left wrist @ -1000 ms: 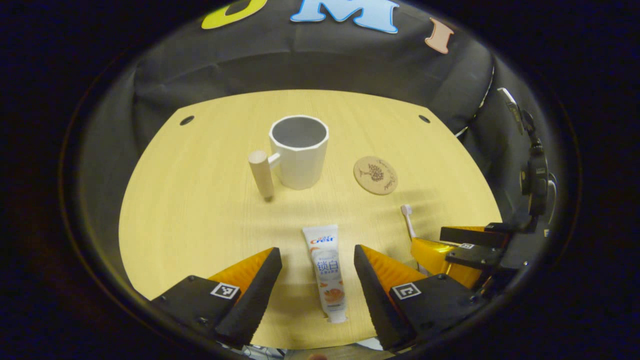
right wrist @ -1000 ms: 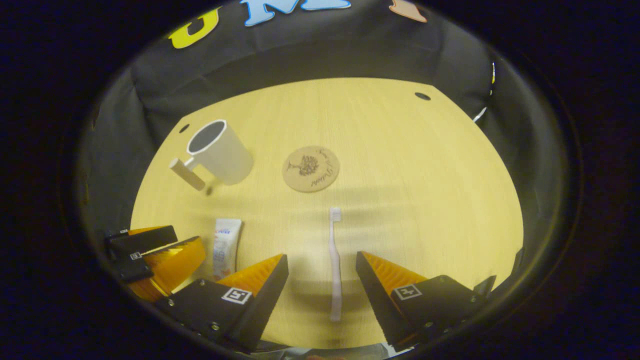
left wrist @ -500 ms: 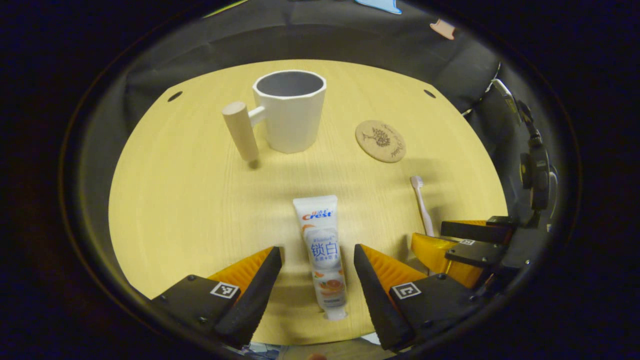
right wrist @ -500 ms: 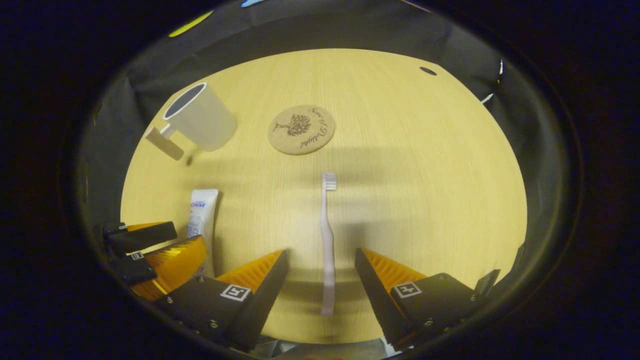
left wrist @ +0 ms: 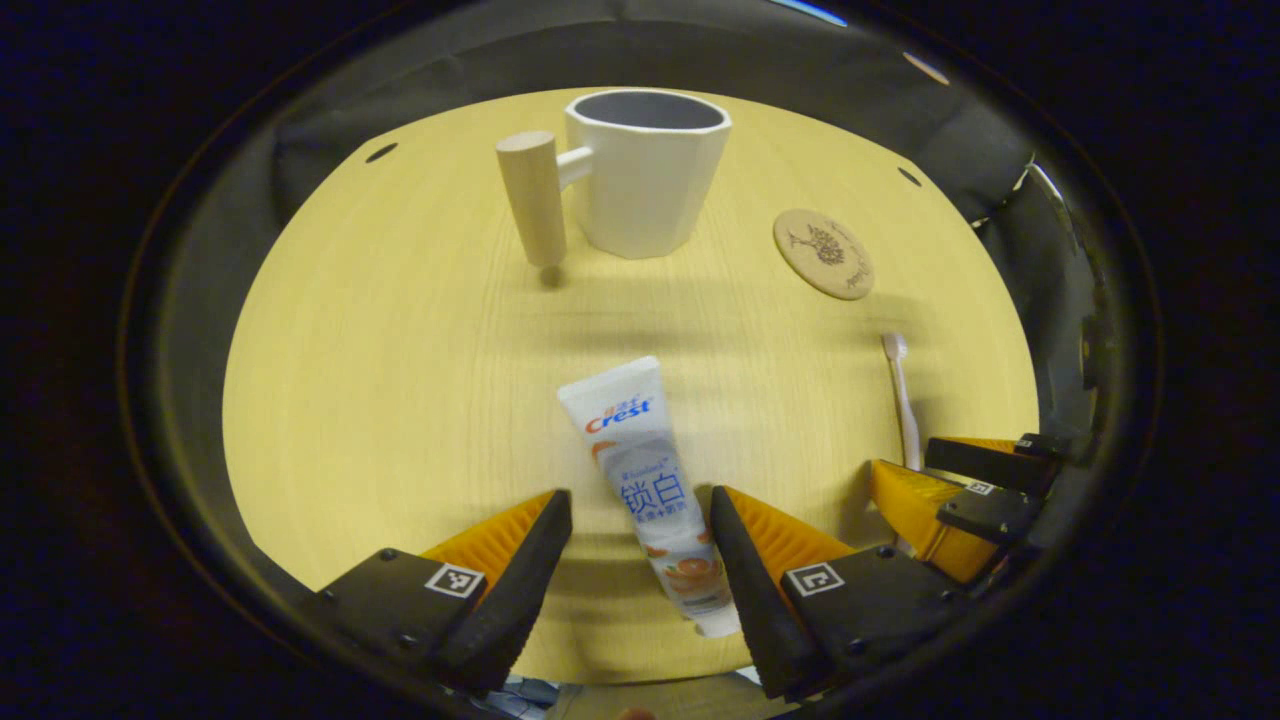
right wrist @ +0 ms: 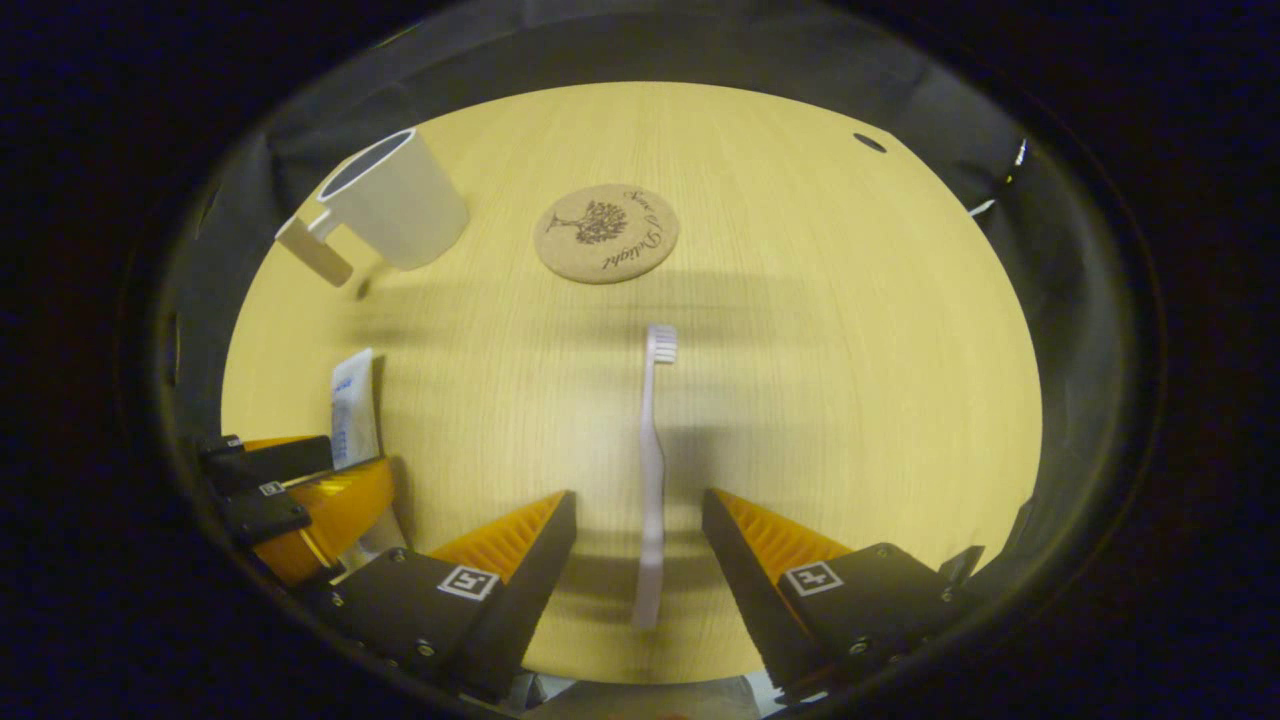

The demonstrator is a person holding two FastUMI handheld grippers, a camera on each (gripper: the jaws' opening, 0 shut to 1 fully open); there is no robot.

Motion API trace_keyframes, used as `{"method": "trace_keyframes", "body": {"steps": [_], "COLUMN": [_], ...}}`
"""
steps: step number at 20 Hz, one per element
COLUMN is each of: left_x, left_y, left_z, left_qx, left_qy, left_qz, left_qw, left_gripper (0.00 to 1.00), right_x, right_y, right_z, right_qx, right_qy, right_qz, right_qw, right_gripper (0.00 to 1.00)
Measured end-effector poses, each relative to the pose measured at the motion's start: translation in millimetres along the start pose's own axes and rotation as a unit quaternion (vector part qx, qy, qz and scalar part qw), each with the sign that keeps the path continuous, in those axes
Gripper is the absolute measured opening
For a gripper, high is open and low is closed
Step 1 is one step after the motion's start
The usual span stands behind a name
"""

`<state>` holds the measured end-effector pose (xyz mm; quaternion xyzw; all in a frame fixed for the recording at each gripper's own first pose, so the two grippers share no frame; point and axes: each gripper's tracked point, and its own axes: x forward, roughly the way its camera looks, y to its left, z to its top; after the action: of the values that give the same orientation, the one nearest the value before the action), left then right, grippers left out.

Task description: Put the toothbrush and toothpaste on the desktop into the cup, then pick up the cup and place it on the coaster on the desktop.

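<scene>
Toothpaste (left wrist: 648,478) flat on desktop (left wrist: 400,380), lying slanted between fingers of left gripper (left wrist: 640,570), jaws wide, not gripping. Blue and red print on tube. Toothbrush (right wrist: 651,470) flat, head away, between spread fingers of right gripper (right wrist: 635,570), untouched. White cup (left wrist: 645,170) upright, wooden handle, far side. Cork coaster (right wrist: 606,233) with tree drawing and script, near cup, bare.

On the desk (left wrist: 380,380) there is one cup (left wrist: 648,170) at 12 o'clock, one coaster (left wrist: 823,253) at 2 o'clock, one toothpaste tube (left wrist: 650,480) at 6 o'clock and one toothbrush (left wrist: 900,395) at 4 o'clock. Two claws are counted: the left claw (left wrist: 635,540) and the right claw (right wrist: 635,540). The desk has two dark holes near its far edge (left wrist: 380,152).
</scene>
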<state>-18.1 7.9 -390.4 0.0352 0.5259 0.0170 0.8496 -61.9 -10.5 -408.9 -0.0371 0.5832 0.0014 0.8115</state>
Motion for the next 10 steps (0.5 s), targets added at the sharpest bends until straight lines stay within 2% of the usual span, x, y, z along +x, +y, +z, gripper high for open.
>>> {"method": "trace_keyframes", "body": {"steps": [3, 6, 8, 10], "left_x": [2.3, 4.3, 3.2, 3.0], "left_y": [3.2, 1.8, 2.6, 3.8], "left_z": [0.5, -0.2, -0.8, 0.9], "left_qx": [0.003, 0.022, 0.015, 0.011], "left_qy": [0.003, 0.01, 0.012, 0.011], "left_qz": [0.013, 0.024, 0.026, 0.027], "left_qw": [1.0, 0.999, 0.999, 1.0], "left_gripper": [0.87, 0.89, 0.89, 0.86], "right_x": [-0.6, -0.9, -0.8, -1.3], "right_y": [0.3, 1.3, 1.8, 2.8], "right_z": [-0.3, -1.4, -1.9, -1.5], "right_qx": [0.013, 0.018, 0.016, 0.016], "right_qy": [0.01, 0.018, 0.024, 0.025], "right_qz": [-0.002, -0.002, -0.004, -0.003], "right_qw": [1.0, 1.0, 1.0, 1.0], "right_gripper": [0.9, 0.9, 0.83, 0.84]}}
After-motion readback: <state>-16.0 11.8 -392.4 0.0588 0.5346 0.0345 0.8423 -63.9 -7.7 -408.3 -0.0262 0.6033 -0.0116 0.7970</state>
